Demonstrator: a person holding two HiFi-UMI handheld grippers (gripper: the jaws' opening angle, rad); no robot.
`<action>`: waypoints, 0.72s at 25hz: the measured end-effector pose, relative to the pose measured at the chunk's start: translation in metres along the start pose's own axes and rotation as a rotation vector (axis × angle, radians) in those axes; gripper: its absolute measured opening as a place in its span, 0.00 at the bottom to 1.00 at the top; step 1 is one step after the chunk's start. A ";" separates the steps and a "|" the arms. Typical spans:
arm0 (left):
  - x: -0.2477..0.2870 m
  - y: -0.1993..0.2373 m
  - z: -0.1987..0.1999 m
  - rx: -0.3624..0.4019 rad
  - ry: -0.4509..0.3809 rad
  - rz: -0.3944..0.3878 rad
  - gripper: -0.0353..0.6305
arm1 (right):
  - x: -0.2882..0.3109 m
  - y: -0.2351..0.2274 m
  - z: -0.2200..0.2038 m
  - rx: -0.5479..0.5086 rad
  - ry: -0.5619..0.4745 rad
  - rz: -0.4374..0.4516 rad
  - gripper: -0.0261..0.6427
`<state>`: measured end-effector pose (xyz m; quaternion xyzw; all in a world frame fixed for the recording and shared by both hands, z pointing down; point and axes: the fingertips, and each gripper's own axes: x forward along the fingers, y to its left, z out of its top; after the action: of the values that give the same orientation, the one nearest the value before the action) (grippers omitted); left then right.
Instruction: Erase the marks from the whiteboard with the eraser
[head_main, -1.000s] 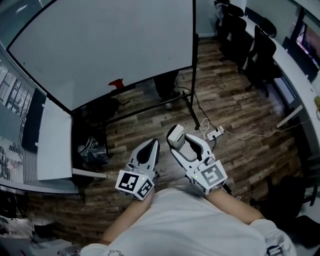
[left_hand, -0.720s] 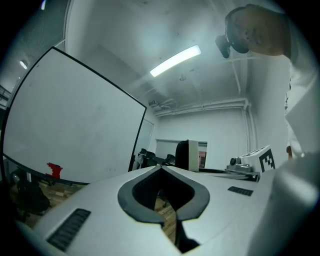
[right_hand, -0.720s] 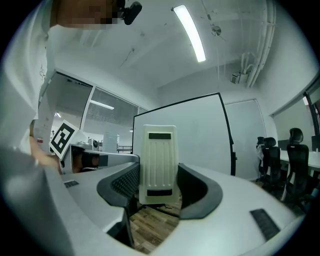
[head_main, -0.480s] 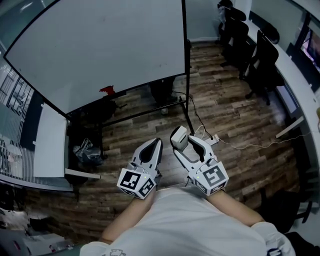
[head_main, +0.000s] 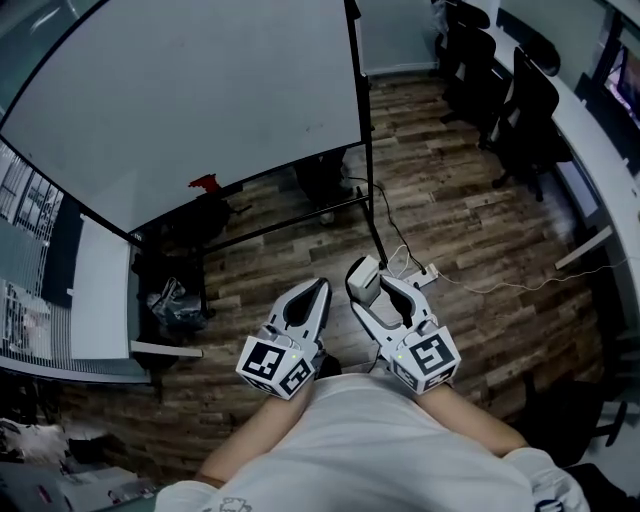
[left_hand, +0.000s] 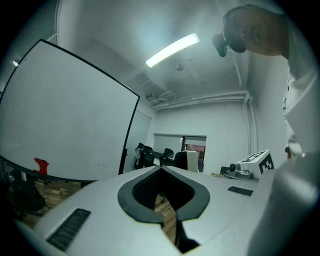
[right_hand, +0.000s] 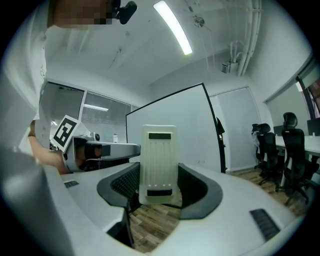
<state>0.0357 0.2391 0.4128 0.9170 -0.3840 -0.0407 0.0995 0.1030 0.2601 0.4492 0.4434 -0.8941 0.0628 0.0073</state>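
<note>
now right gripper (head_main: 374, 286) pinches eraser (right_hand: 158, 165); left gripper (head_main: 318, 288) pressed together; whiteboard (head_main: 180, 90) perhaps faintly marked.

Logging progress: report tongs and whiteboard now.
Left tongs shut, empty. Right tongs shut on eraser. Whiteboard ahead, eraser off it. Red item at its lower edge.

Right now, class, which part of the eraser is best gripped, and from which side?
Grip the eraser across its two long narrow edges, near its lower end, coming from that end, as the right gripper does now. It is a flat slab standing upright between the jaws, so most of its length likely stays free for wiping.
</note>
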 end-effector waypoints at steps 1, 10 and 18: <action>0.004 0.003 0.000 0.000 0.001 -0.004 0.06 | 0.003 -0.003 0.000 0.000 0.000 -0.005 0.39; 0.040 0.038 0.001 -0.026 -0.001 -0.031 0.06 | 0.036 -0.031 -0.001 -0.001 0.020 -0.045 0.39; 0.053 0.103 0.024 -0.037 -0.021 -0.035 0.06 | 0.106 -0.031 0.010 -0.035 0.026 -0.034 0.39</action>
<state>-0.0026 0.1272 0.4118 0.9212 -0.3680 -0.0589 0.1117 0.0639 0.1567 0.4499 0.4572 -0.8873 0.0527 0.0280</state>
